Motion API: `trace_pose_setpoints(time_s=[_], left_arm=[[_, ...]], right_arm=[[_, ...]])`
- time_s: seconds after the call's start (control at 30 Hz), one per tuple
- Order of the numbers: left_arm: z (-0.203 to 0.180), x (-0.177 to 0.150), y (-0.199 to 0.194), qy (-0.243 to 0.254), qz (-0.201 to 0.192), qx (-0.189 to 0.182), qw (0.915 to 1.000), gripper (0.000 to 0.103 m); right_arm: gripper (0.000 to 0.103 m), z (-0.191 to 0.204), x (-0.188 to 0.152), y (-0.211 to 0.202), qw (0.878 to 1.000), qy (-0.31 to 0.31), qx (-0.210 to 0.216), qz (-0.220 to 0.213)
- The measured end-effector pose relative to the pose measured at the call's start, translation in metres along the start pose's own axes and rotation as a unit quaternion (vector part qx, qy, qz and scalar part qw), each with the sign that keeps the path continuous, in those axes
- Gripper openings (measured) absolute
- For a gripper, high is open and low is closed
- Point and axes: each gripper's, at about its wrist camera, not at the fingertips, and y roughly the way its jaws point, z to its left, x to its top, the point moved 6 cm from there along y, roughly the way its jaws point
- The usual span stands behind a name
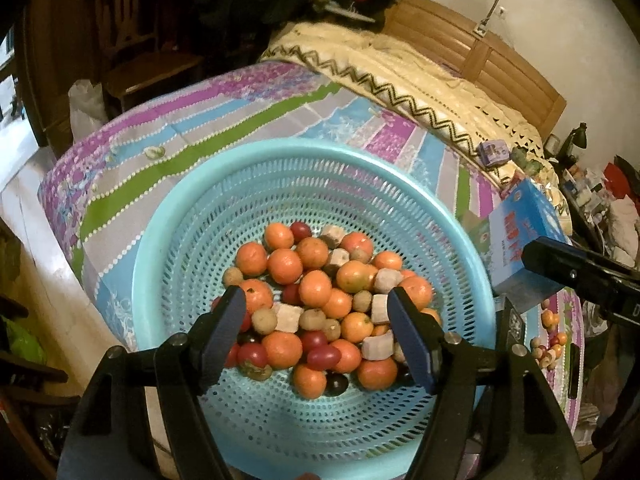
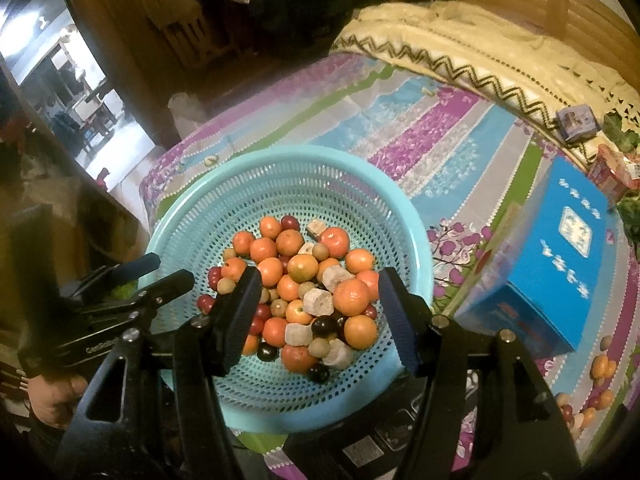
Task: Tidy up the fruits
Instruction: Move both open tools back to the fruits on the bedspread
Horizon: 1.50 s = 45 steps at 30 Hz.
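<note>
A pile of mixed fruit is seen in the middle of both pictures, lying in the bottom of a round blue basket. The basket is set on a striped cloth of purple, green and blue.

The left gripper is held over the near side of the pile, low in the left picture. Its fingers are spread wide and nothing is held between them. The right gripper is held the same way in the right picture, spread and empty.

No fruit is being carried, so the step cannot be told for sure. The fruit may be waiting to be sorted out of the basket, or it may have been gathered into it. A few more small fruits are seen on the cloth at the lower right, near a blue box; that corner is blurry, so they may only be printed on the cloth.

The basket is made of hard plastic with many little holes. The oranges are round and a bit bumpy. The little red and dark fruits are smooth and shiny, so they could roll or slip. The pale chunks are blocky and rough.
</note>
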Motion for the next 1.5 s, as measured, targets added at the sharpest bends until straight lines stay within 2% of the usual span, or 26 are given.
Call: trace_pose_setpoints(time_s=[0.07,0.2,0.27,0.37,0.5,0.57,0.67,0.73,0.87,1.07,1.2,1.3,1.5], left_arm=[[-0.010,0.001,-0.007,0.011,-0.014,0.003,0.9998,0.076],[-0.044,0.003,-0.030,0.056,-0.069,0.008,0.9960,0.082],[-0.067,0.002,-0.045,0.083,-0.109,0.011,0.9905,0.095],[-0.094,-0.001,-0.059,0.108,-0.147,0.021,0.9829,0.100],[-0.131,-0.011,-0.070,0.130,-0.170,0.017,0.9768,0.103],[-0.147,-0.017,-0.077,0.137,-0.186,0.030,0.9726,0.103],[-0.173,-0.030,-0.084,0.147,-0.202,0.008,0.9683,0.103],[-0.190,-0.040,-0.084,0.154,-0.205,-0.010,0.9666,0.103],[-0.219,-0.062,-0.081,0.170,-0.199,-0.019,0.9651,0.103],[-0.269,-0.105,-0.061,0.209,-0.135,-0.061,0.9666,0.103],[-0.300,-0.133,-0.054,0.238,-0.102,-0.074,0.9630,0.103],[-0.320,-0.150,-0.056,0.255,-0.093,-0.081,0.9591,0.103],[-0.346,-0.165,-0.064,0.279,-0.096,-0.085,0.9518,0.103]], right_arm=[[0.062,-0.003,-0.003,-0.011,1.000,0.001,-0.006,-0.016],[0.062,-0.013,-0.020,-0.042,0.998,0.007,-0.024,-0.062],[0.064,-0.023,-0.035,-0.059,0.996,0.016,-0.034,-0.083],[0.066,-0.038,-0.056,-0.082,0.992,0.025,-0.062,-0.111],[0.069,-0.059,-0.087,-0.110,0.985,0.043,-0.093,-0.136],[0.077,-0.071,-0.107,-0.123,0.981,0.051,-0.115,-0.147],[0.083,-0.091,-0.139,-0.139,0.974,0.067,-0.151,-0.156],[0.083,-0.104,-0.164,-0.149,0.969,0.076,-0.176,-0.156],[0.085,-0.128,-0.208,-0.167,0.955,0.092,-0.239,-0.150],[0.087,-0.167,-0.264,-0.187,0.931,0.153,-0.301,-0.136],[0.087,-0.182,-0.286,-0.196,0.924,0.182,-0.309,-0.133],[0.087,-0.189,-0.294,-0.203,0.921,0.192,-0.312,-0.135],[0.087,-0.197,-0.306,-0.213,0.918,0.196,-0.316,-0.140]])
